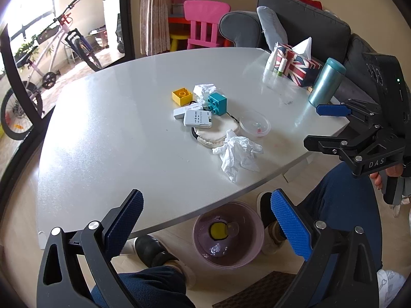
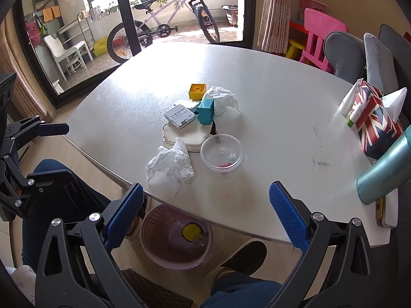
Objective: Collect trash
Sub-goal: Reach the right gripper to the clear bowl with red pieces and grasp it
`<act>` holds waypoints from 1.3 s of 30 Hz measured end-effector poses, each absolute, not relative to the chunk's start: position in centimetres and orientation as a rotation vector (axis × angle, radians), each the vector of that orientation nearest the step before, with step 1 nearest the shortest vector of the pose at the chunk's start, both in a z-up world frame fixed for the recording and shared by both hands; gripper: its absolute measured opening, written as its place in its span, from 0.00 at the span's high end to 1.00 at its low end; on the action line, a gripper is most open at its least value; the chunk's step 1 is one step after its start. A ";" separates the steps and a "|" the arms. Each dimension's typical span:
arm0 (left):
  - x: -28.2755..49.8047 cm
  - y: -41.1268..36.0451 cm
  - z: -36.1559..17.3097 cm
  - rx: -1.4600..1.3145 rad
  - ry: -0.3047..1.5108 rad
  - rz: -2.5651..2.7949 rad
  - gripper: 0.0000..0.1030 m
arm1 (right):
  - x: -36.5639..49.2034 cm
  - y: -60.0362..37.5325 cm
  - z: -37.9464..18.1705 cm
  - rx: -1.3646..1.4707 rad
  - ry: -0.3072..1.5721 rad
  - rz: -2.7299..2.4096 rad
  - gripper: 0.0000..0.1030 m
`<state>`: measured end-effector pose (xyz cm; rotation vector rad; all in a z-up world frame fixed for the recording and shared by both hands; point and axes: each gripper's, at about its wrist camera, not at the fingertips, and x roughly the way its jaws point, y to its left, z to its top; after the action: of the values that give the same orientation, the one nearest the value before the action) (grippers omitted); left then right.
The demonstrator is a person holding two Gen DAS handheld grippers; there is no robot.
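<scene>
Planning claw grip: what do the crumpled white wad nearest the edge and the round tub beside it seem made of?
Crumpled white wad: looks like thin tissue paper, matte, with sharp creases and ragged edges. Round tub: apparently clear plastic, glossy, since the table and small bits inside show through its wall.

Right gripper (image 2: 205,210) held with fingers (image 2: 124,215) spread wide over the counter (image 2: 269,107) edge, crumpled tissue (image 2: 170,165) seen just beside a clear lidded cup (image 2: 221,152), pink bin (image 2: 177,241) set on the floor below.
</scene>
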<state>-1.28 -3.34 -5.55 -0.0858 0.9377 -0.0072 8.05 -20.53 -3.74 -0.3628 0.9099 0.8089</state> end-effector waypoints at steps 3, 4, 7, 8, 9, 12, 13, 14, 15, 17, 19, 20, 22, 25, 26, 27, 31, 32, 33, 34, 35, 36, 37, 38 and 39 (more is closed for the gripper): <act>-0.8 -3.1 -5.6 -0.083 0.937 0.002 0.07 | 8.8 -20.3 -4.1 -0.366 0.916 0.802 0.06; -0.7 -3.0 -5.6 -0.082 0.938 0.005 0.07 | 9.0 -20.2 -4.3 -0.368 0.919 0.800 0.06; -0.3 -2.7 -5.8 -0.082 0.941 0.013 0.07 | 9.6 -19.9 -4.6 -0.375 0.925 0.796 0.06; -0.2 -2.6 -5.8 -0.082 0.941 0.015 0.07 | 9.8 -19.8 -4.8 -0.376 0.928 0.796 0.06; -0.1 -2.5 -5.9 -0.082 0.942 0.017 0.07 | 10.0 -19.7 -4.9 -0.378 0.931 0.795 0.06; 0.1 -2.2 -6.0 -0.084 0.945 0.022 0.07 | 10.5 -19.5 -5.2 -0.381 0.937 0.792 0.06; 0.2 -2.1 -6.1 -0.084 0.947 0.024 0.07 | 10.6 -19.4 -5.3 -0.380 0.939 0.791 0.06; 0.3 -2.0 -6.2 -0.084 0.949 0.026 0.07 | 10.8 -19.3 -5.3 -0.380 0.940 0.790 0.06; 0.4 -1.9 -6.2 -0.084 0.951 0.028 0.07 | 10.9 -19.2 -5.4 -0.380 0.942 0.788 0.06; 0.7 -1.7 -6.4 -0.085 0.955 0.035 0.07 | 11.3 -19.1 -5.7 -0.382 0.948 0.785 0.06; 0.9 -1.4 -6.5 -0.088 0.957 0.041 0.07 | 11.5 -19.0 -6.0 -0.385 0.954 0.782 0.06; 1.0 -1.3 -6.5 -0.090 0.958 0.042 0.07 | 11.7 -19.0 -6.1 -0.386 0.957 0.780 0.06; 1.2 -1.1 -6.6 -0.093 0.960 0.045 0.07 | 12.0 -18.8 -6.5 -0.389 0.964 0.778 0.06; 1.6 -0.9 -6.8 -0.095 0.962 0.045 0.07 | 12.5 -18.6 -7.1 -0.403 0.974 0.775 0.06; 1.7 -0.8 -6.8 -0.096 0.963 0.045 0.07 | 12.7 -18.5 -7.3 -0.407 0.979 0.775 0.06; 1.8 -0.8 -6.9 -0.098 0.964 0.043 0.07 | 12.9 -18.3 -7.6 -0.413 0.984 0.774 0.06; 2.1 -0.8 -7.0 -0.101 0.966 0.039 0.07 | 13.7 -17.8 -8.8 -0.436 1.009 0.778 0.06; 2.2 -0.8 -7.1 -0.102 0.967 0.038 0.07 | 14.0 -17.6 -9.0 -0.438 1.015 0.780 0.06; 2.2 -0.8 -7.1 -0.103 0.968 0.038 0.07 | 14.3 -17.5 -9.2 -0.437 1.020 0.782 0.06; 2.3 -0.8 -7.2 -0.105 0.969 0.038 0.07 | 14.6 -17.3 -9.4 -0.436 1.024 0.783 0.06; 2.3 -0.8 -7.2 -0.105 0.970 0.037 0.07 | 14.8 -17.1 -9.6 -0.437 1.028 0.786 0.06; 2.4 -0.8 -7.2 -0.106 0.971 0.037 0.07 | 15.0 -16.9 -9.8 -0.438 1.032 0.789 0.06; 2.4 -0.8 -7.3 -0.105 0.972 0.037 0.07 | 15.2 -16.7 -9.9 -0.440 1.034 0.792 0.06; 2.5 -0.8 -7.3 -0.106 0.972 0.036 0.07 | 15.4 -16.5 -10.1 -0.443 1.037 0.795 0.07; 2.5 -0.8 -7.3 -0.107 0.973 0.036 0.07 | 15.5 -16.3 -10.2 -0.448 1.040 0.799 0.08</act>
<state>2.51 -0.82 -7.32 -0.1072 0.9733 0.0359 15.52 -16.28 -10.19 -0.4476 1.0396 0.7991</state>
